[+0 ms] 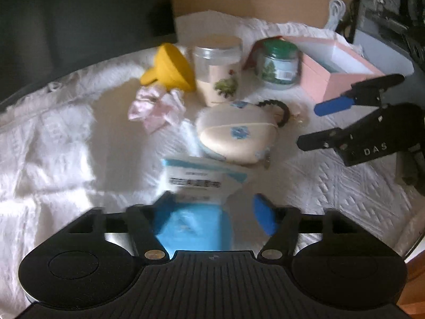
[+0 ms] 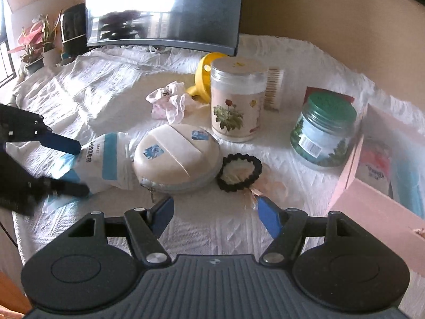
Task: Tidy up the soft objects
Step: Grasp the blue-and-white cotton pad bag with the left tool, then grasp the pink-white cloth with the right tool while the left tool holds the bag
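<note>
The left wrist view is blurred, so the print on the white and blue packet [image 1: 196,183] cannot be read, and the left gripper's [image 1: 215,210] body covers the packet's near end. In the right wrist view the pink box [image 2: 372,186] is cut by the right edge, and its contents are unclear. The yellow funnel [image 2: 203,77] is partly hidden behind the flowered jar [image 2: 236,106].

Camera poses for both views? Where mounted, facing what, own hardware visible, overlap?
Left wrist: on the left gripper, looking down at a blue-white packet between its open jaws; the right gripper shows at right.
Right wrist: on the right gripper, facing the round pouch; left gripper at left.
Shared: packet, pouch, floral jar, pink box.
</note>
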Motion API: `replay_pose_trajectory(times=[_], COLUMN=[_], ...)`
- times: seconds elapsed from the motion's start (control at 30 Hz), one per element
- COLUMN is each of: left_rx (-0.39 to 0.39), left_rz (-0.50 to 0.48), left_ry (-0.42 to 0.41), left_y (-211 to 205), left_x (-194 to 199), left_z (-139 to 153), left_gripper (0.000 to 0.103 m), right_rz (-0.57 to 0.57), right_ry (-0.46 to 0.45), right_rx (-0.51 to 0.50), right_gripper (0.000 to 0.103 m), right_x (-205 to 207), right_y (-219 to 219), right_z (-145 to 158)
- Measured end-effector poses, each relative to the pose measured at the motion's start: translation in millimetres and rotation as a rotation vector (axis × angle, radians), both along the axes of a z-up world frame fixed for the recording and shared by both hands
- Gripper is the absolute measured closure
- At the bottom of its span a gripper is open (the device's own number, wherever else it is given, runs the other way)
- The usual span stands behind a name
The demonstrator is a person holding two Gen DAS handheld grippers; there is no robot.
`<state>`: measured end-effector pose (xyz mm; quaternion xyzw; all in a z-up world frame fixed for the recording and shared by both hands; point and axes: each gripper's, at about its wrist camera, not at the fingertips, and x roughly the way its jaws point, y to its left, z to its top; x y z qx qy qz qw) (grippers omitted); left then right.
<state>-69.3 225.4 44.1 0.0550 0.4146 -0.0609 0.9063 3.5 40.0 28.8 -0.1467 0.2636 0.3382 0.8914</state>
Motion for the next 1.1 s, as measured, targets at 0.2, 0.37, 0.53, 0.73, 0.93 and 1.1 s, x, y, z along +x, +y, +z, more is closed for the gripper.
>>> replay_pose_trajectory(times=[0.2, 0.37, 0.53, 0.73, 0.93, 1.1], left_rx=[0.066, 0.014, -0.095, -0.168, -0.197, -0.204], left_rz=[0.054, 0.156, 0.187, 0.25, 0.304, 0.317], left_ry=[-0.026, 0.03, 0.026, 0.04, 0.013, -0.002], left_y=[-2, 23, 36, 55, 80, 83], left_x=[2, 14, 16, 5, -16, -23], left_z=[-1, -12, -19, -13, -3, 0], left_gripper=[0.018, 0.021, 0.035, 0.045, 0.045, 0.046], right_rz=[-0.02, 0.007, 0.074, 0.107, 0.047, 0.024], right_ry=[-0.003, -0.008, -0.022, -0.131, -0.171, -0.188], right_rx=[-0.001, 0.011, 0.053, -0.01, -0.183, -0.273], right_gripper=[0.032, 0.032, 0.032, 0.032, 0.033, 0.07], right_x=[1, 2, 16, 36, 63, 74], right_y=[-4, 2, 36, 115, 191, 219], right_z=[-3, 6, 33, 49, 24, 6])
